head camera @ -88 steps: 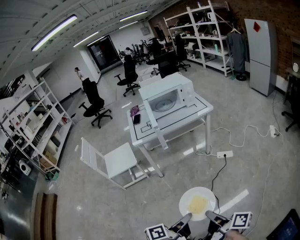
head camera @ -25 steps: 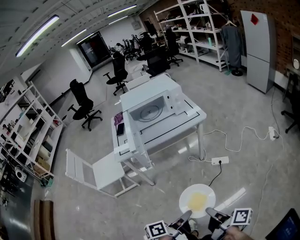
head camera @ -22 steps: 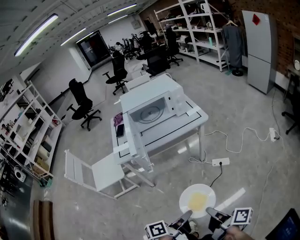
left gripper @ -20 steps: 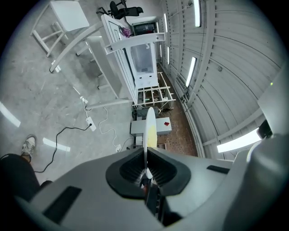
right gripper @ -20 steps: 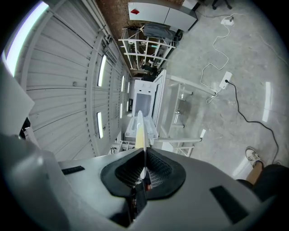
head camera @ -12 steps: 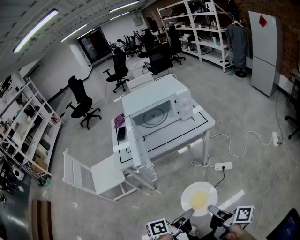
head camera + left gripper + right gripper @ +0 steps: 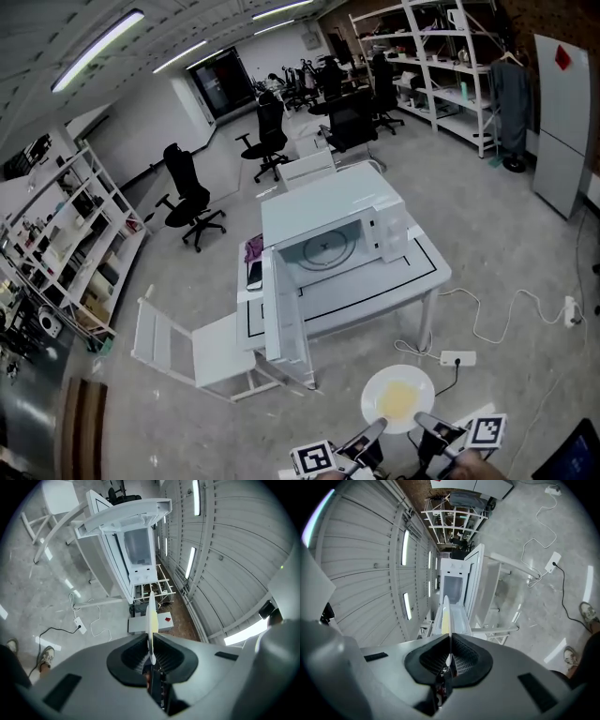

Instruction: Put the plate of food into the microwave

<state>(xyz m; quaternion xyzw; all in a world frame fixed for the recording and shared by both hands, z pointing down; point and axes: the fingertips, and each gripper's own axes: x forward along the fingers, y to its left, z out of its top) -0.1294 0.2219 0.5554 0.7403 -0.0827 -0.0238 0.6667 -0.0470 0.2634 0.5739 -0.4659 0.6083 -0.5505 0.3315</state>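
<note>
A white plate (image 7: pixel 397 398) with yellow food on it hangs level over the floor at the bottom of the head view. My left gripper (image 7: pixel 376 430) is shut on its near-left rim and my right gripper (image 7: pixel 421 423) is shut on its near-right rim. In the left gripper view the plate (image 7: pixel 151 627) shows edge-on between the closed jaws, and likewise the plate (image 7: pixel 446 620) in the right gripper view. The white microwave (image 7: pixel 328 225) stands on a white table (image 7: pixel 422 272) ahead, its door (image 7: pixel 282 314) swung open toward me and its glass turntable (image 7: pixel 323 251) bare.
A white chair (image 7: pixel 202 347) lies tipped beside the table's left end. A power strip (image 7: pixel 457 358) and cables trail on the floor to the right. Office chairs (image 7: pixel 192 197) and shelving (image 7: pixel 66 253) stand further off. A grey cabinet (image 7: pixel 567 122) is at the far right.
The table and microwave have come nearer and shifted right in the head view as I walk toward them. Both grippers keep their hold on the plate.
</note>
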